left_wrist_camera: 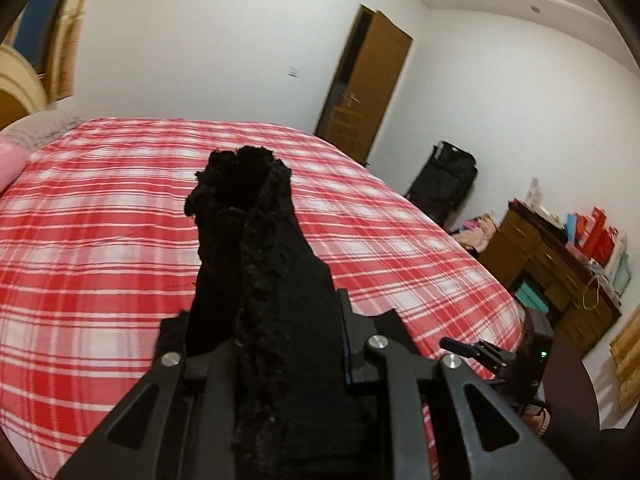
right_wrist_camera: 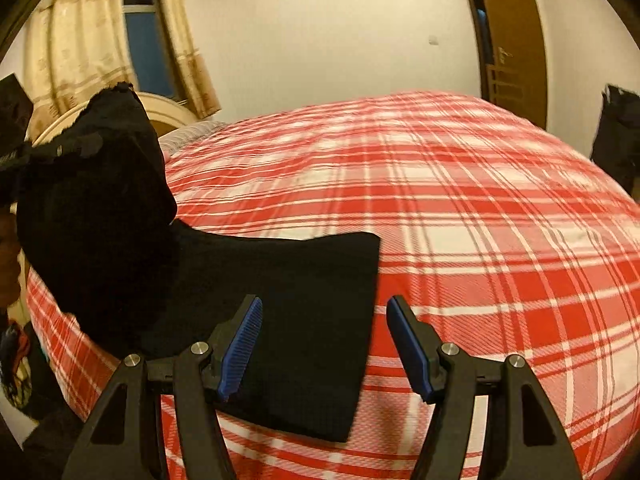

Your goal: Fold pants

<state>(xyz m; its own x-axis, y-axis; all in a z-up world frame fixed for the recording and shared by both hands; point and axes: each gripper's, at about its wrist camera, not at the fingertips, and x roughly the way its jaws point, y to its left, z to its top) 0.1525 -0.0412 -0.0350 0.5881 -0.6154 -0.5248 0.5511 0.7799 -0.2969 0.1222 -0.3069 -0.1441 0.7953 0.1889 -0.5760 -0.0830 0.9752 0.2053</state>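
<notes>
The black pants (left_wrist_camera: 256, 264) are bunched between the fingers of my left gripper (left_wrist_camera: 264, 320), which is shut on them and holds them above the red plaid bed (left_wrist_camera: 100, 240). The cloth hides the left fingertips. In the right wrist view the pants (right_wrist_camera: 288, 320) hang from the upper left down onto the bed (right_wrist_camera: 480, 240), with a flat part spread on the cover. My right gripper (right_wrist_camera: 324, 336) is open and empty, its blue pads (right_wrist_camera: 240, 344) standing over the edge of that flat part.
A brown door (left_wrist_camera: 368, 84) is in the far wall. A black suitcase (left_wrist_camera: 444, 184) and a wooden desk (left_wrist_camera: 552, 272) with bags stand right of the bed. Curtains and a window (right_wrist_camera: 140, 32) are behind the headboard. A pink pillow (left_wrist_camera: 10, 168) lies at the bed's left.
</notes>
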